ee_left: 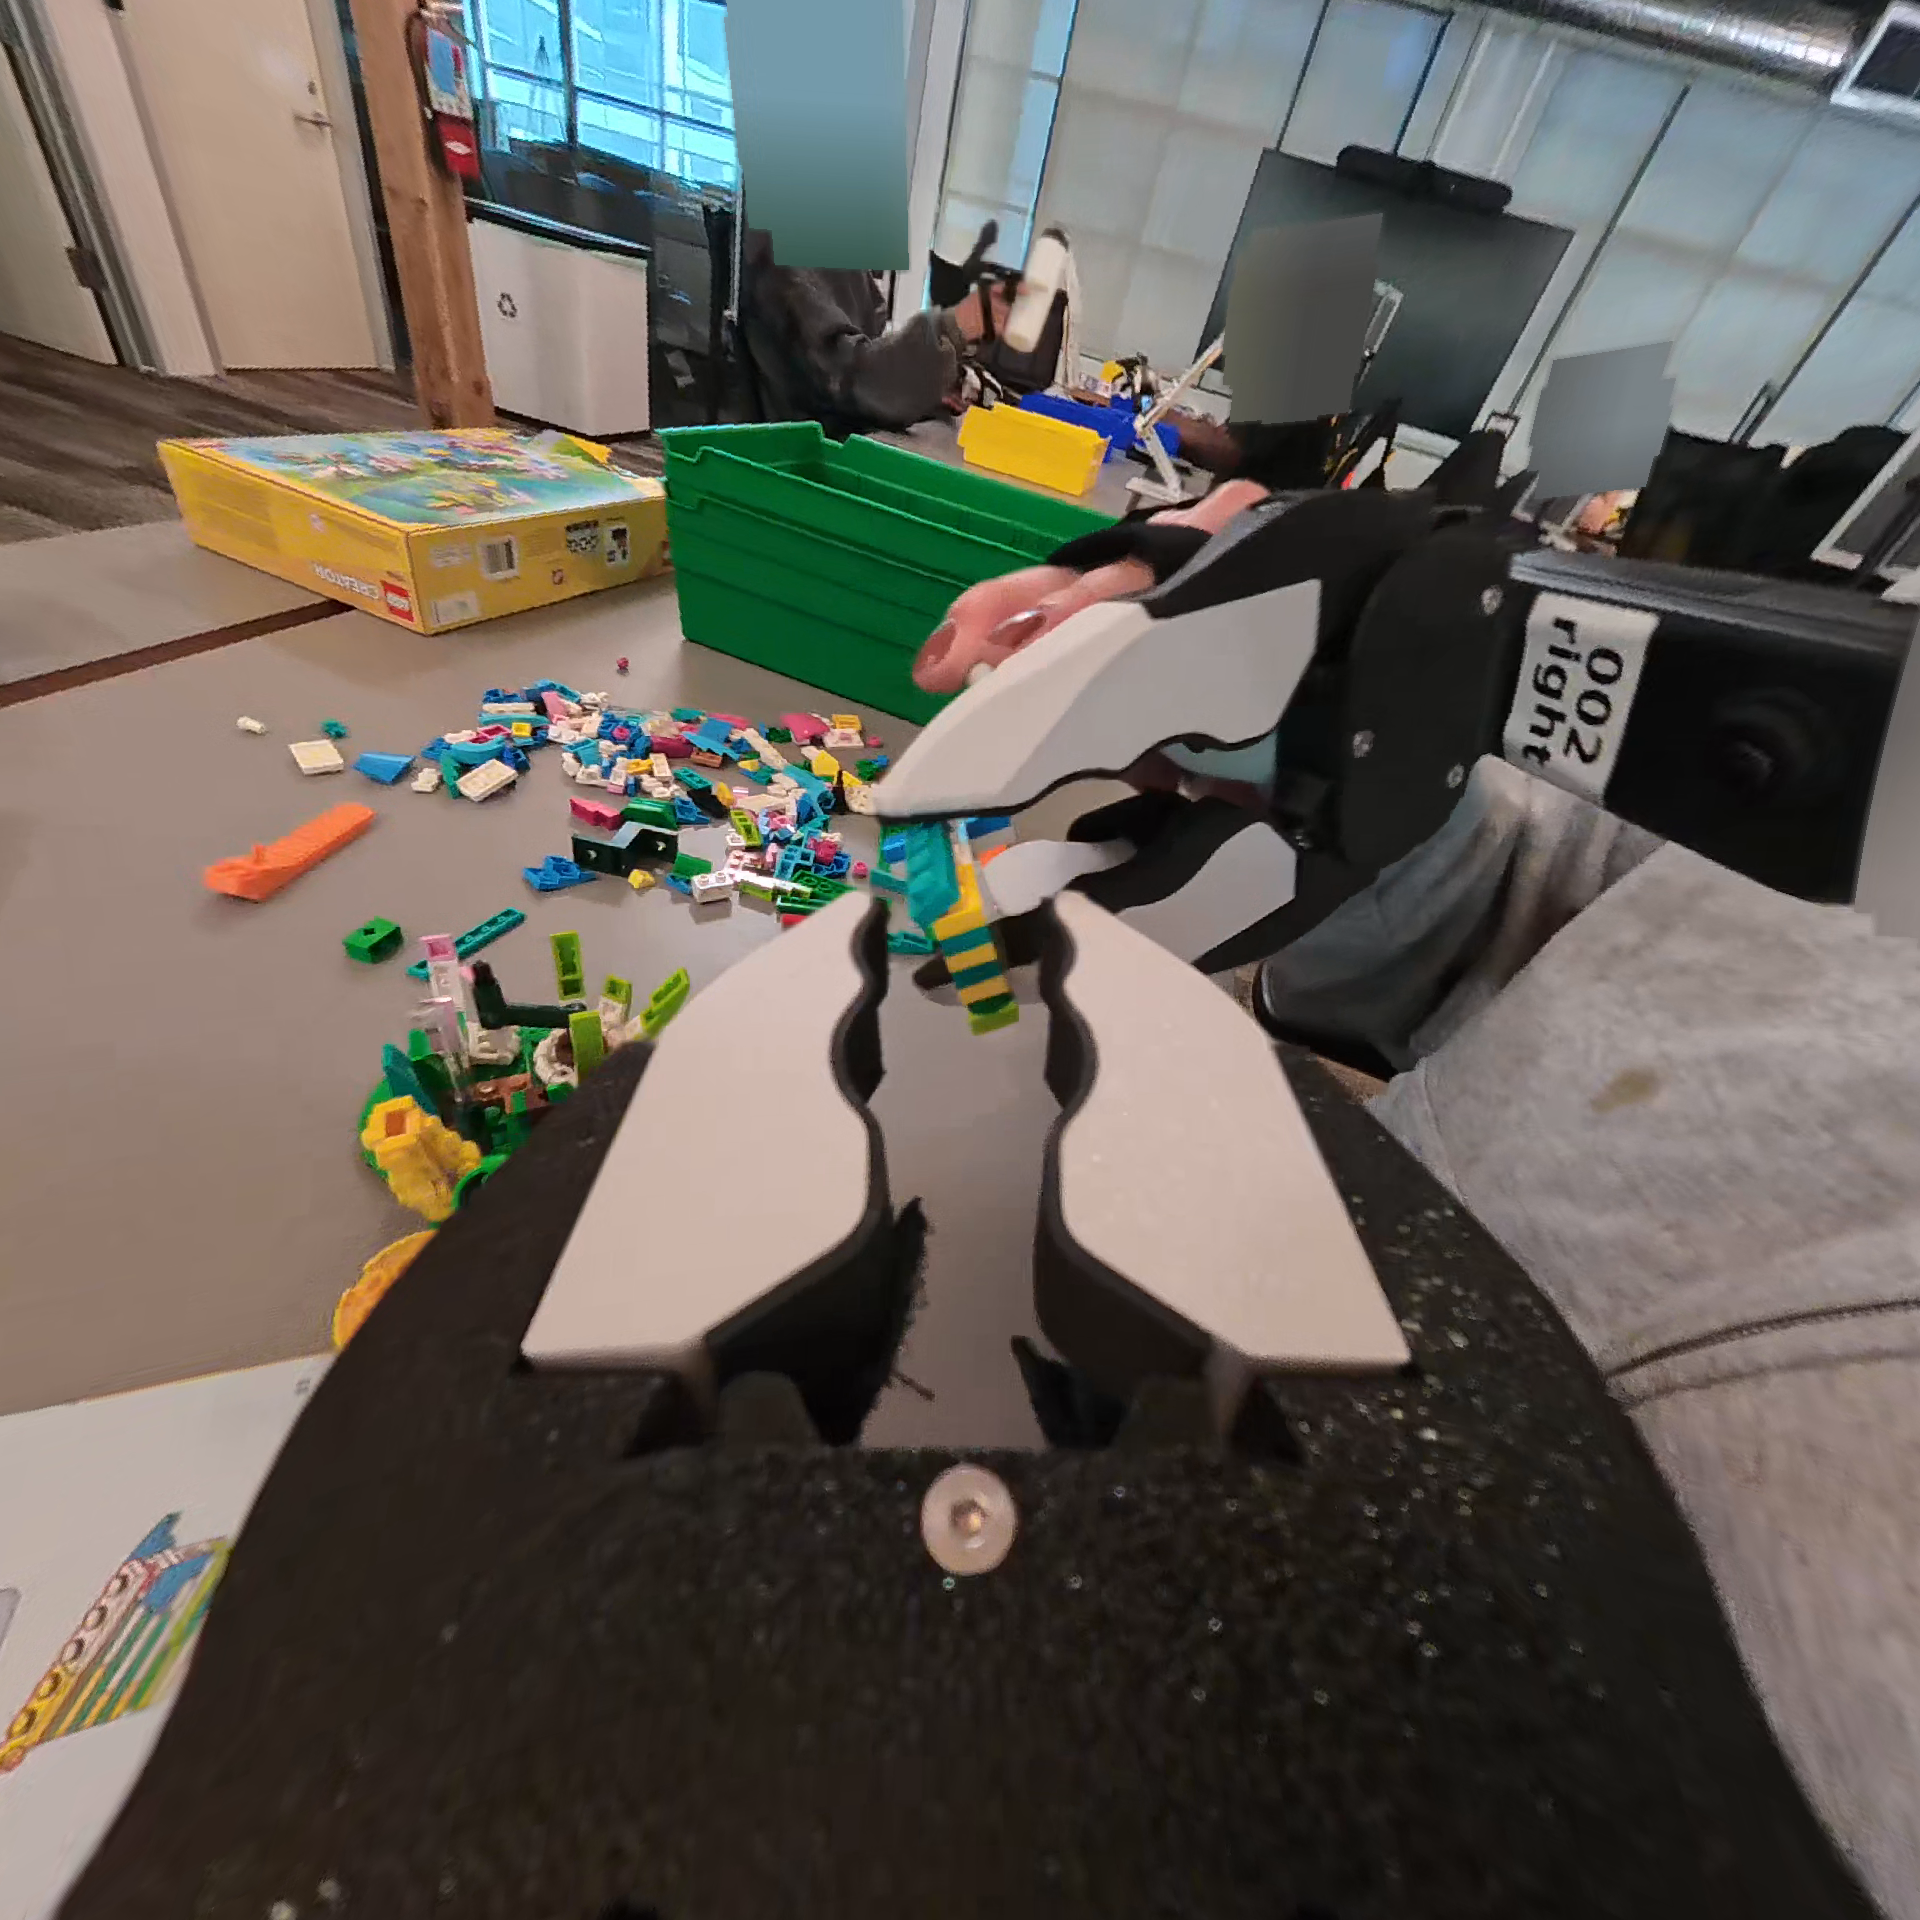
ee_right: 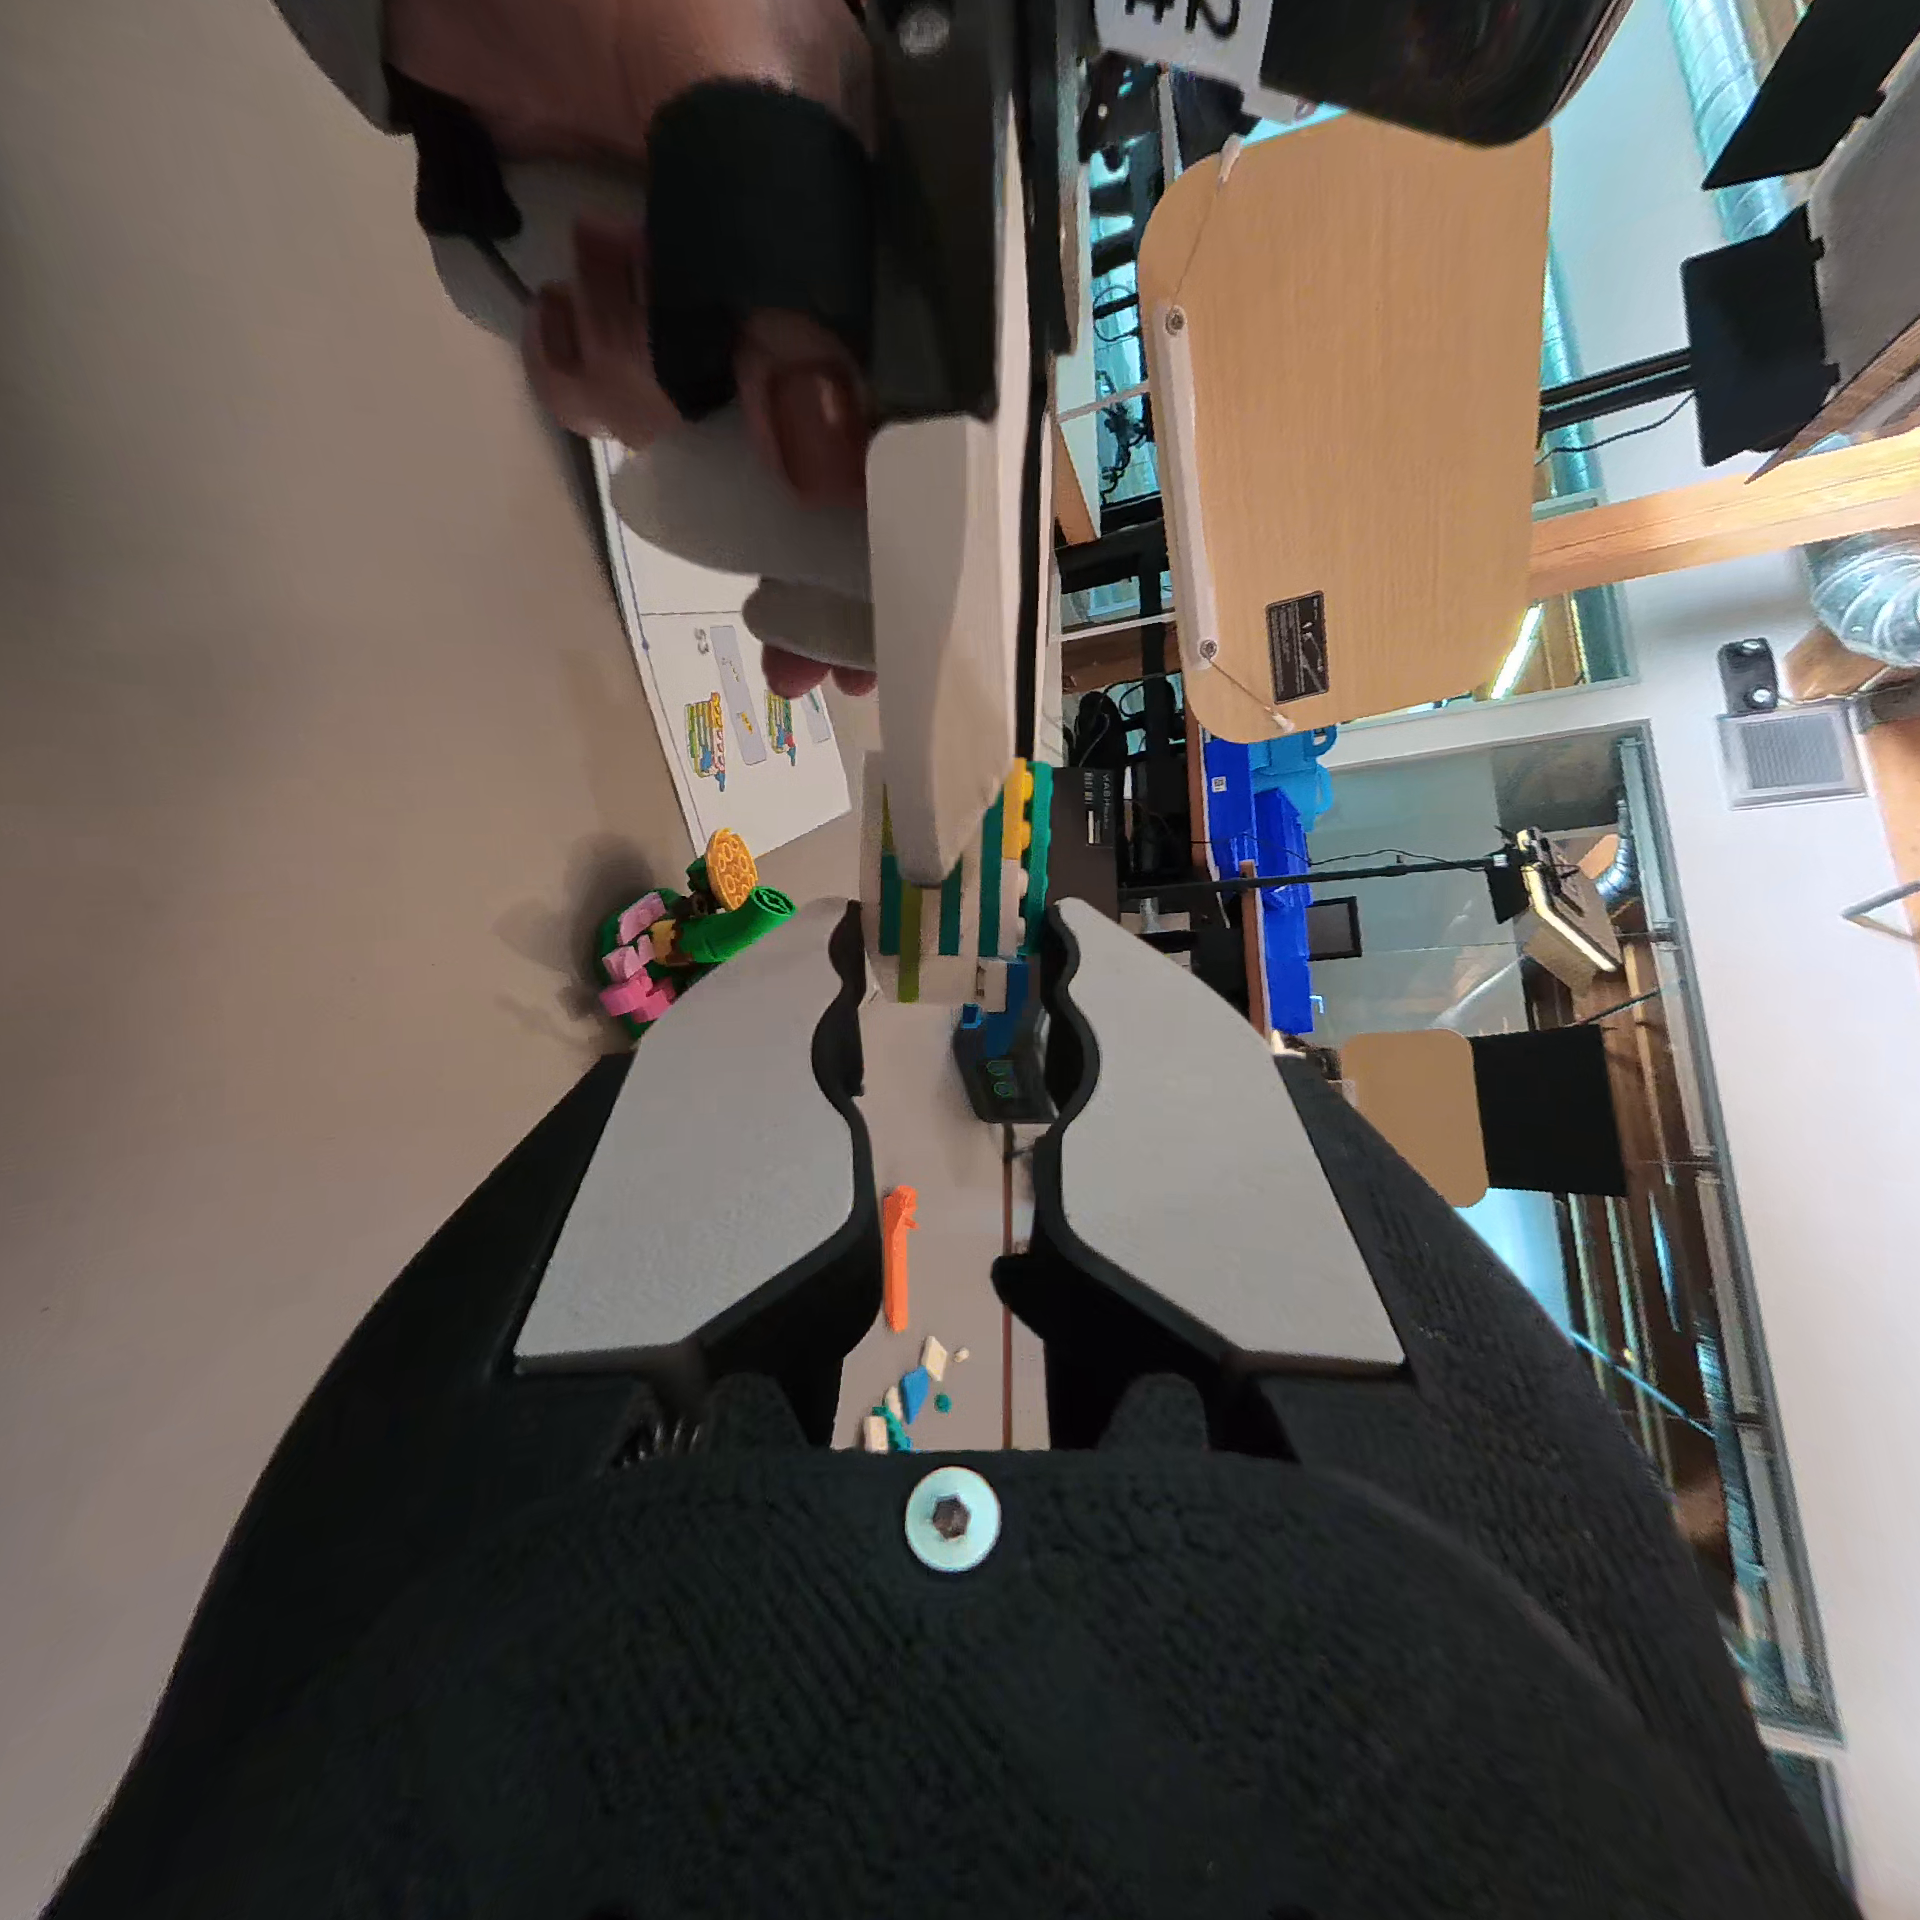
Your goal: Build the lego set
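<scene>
Pinching a striped brick assembly between its fingertips, the right gripper is holding it above the grey table. The left gripper is standing part-spread around the assembly's lower end, contact unclear. Loose bricks, an orange tool, a printed yellow box and a green bin are lying beyond, in an office.

Brick pile on table, bin behind, box left
</scene>
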`<state>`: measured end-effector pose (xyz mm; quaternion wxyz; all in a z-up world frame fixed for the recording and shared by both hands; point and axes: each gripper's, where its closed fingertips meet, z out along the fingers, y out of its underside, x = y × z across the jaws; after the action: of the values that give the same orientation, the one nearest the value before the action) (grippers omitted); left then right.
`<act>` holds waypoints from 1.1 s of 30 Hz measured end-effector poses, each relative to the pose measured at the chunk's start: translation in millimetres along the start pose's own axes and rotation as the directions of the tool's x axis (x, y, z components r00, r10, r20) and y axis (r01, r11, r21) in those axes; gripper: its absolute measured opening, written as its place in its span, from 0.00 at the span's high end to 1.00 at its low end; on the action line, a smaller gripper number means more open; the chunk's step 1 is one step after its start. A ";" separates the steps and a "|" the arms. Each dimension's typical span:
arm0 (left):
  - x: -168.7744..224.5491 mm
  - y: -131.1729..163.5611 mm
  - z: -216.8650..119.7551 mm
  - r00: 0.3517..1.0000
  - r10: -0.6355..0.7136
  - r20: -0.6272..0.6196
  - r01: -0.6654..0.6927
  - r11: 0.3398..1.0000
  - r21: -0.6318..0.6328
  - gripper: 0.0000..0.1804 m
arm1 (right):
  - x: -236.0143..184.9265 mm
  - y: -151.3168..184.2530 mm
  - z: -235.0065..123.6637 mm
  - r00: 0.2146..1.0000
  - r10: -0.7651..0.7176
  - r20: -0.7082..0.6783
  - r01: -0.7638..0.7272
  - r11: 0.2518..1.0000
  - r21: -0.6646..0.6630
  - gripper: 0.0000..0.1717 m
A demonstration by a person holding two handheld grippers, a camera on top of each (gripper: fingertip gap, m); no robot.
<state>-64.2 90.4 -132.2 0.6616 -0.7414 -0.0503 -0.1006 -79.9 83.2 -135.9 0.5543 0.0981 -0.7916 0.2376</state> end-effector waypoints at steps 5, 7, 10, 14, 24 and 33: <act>-3.9 -1.7 1.0 1.000 -0.017 0.026 0.016 0.999 0.033 0.89 | 2.4 -1.0 -0.9 1.000 -0.013 -0.017 0.013 1.000 -0.002 0.82; -2.8 -0.8 1.6 0.999 0.006 0.033 -0.007 1.000 0.028 0.92 | 2.4 -0.2 -0.6 1.000 -0.016 -0.018 0.016 1.000 -0.006 0.82; 1.1 -1.9 1.9 1.000 0.021 0.017 -0.021 0.999 0.024 0.95 | 3.2 0.9 0.0 0.998 -0.053 -0.042 0.052 0.999 -0.015 0.83; 0.7 -2.5 1.6 0.999 0.033 0.033 -0.033 0.999 0.018 0.95 | 6.5 0.9 0.3 0.982 -0.153 -0.112 0.151 0.988 -0.029 0.84; -6.8 -5.5 2.1 0.995 -0.007 0.100 0.004 1.000 0.030 0.95 | 15.3 1.4 0.9 0.893 -0.383 -0.238 0.364 0.923 -0.121 0.82; -10.0 -2.0 3.8 0.982 0.065 0.177 -0.066 0.998 -0.001 0.95 | 12.1 5.3 2.7 0.870 -0.449 -0.203 0.415 0.890 -0.188 0.82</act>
<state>-74.0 95.1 -132.8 0.6593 -0.7470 -0.0847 -0.0121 -88.9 87.8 -126.9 0.6908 0.2044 -0.6907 0.0621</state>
